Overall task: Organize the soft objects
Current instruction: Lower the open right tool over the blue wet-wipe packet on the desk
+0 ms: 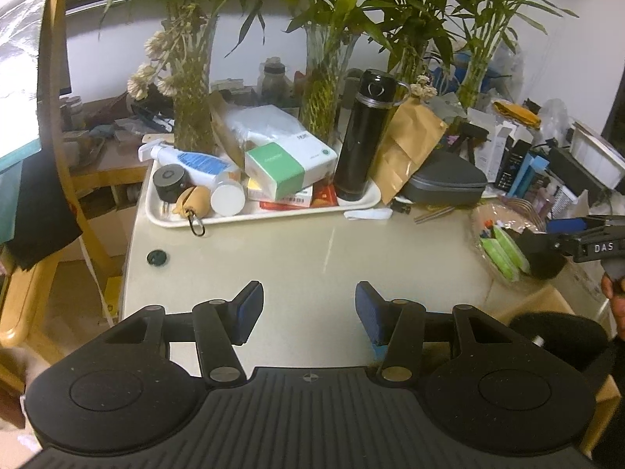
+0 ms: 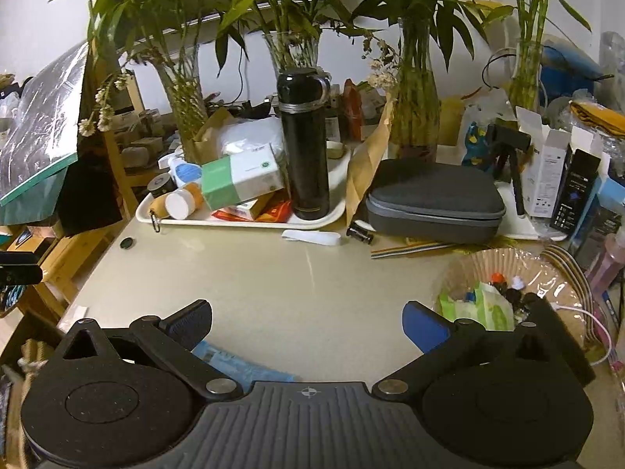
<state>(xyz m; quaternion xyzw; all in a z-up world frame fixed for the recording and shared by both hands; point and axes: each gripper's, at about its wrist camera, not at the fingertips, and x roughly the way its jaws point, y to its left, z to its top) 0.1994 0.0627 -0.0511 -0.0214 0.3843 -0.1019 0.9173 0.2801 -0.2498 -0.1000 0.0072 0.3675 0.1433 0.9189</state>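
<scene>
My left claw [image 1: 308, 310] hangs spread over the bare front part of the glossy beige desk [image 1: 297, 250], its 2 blue-padded fingers [image 1: 250, 308] well apart with nothing between them. My right claw [image 2: 306, 326] is spread wider still, also gripping nothing, above the same desk surface.

In the left wrist view, the shallow cream plastic tray [image 1: 269, 215] lies at 12 o'clock from my left claw, crowded with a tall black steel flask [image 1: 361, 136] standing upright at its right end, a green-and-white cardboard box [image 1: 289, 166] tilted on top of other packets, a white spray bottle with a blue label [image 1: 187, 158] lying on its side, and a small black round tin [image 1: 170, 181]. A crumpled white strip of soft cloth [image 1: 367, 214] lies on the desk just in front of the tray's right corner, at about 1 o'clock. A grey zippered hard case [image 1: 445, 179] sits beyond it, near a brown paper bag [image 1: 406, 148] that leans beside the flask.

At 3 o'clock, a clear crinkled plastic bowl [image 1: 488, 230] holds soft green packets [image 1: 504, 252] and small coloured bits. In the right wrist view the same green packets [image 2: 478, 306] lie just beyond my right claw's blue finger [image 2: 425, 330], at roughly 2 o'clock. A light blue flat packet [image 2: 238, 363] lies on the desk under the right claw, partly hidden by it.

Glass vases of green bamboo stalks [image 2: 414, 109] stand along the back of the desk.
</scene>
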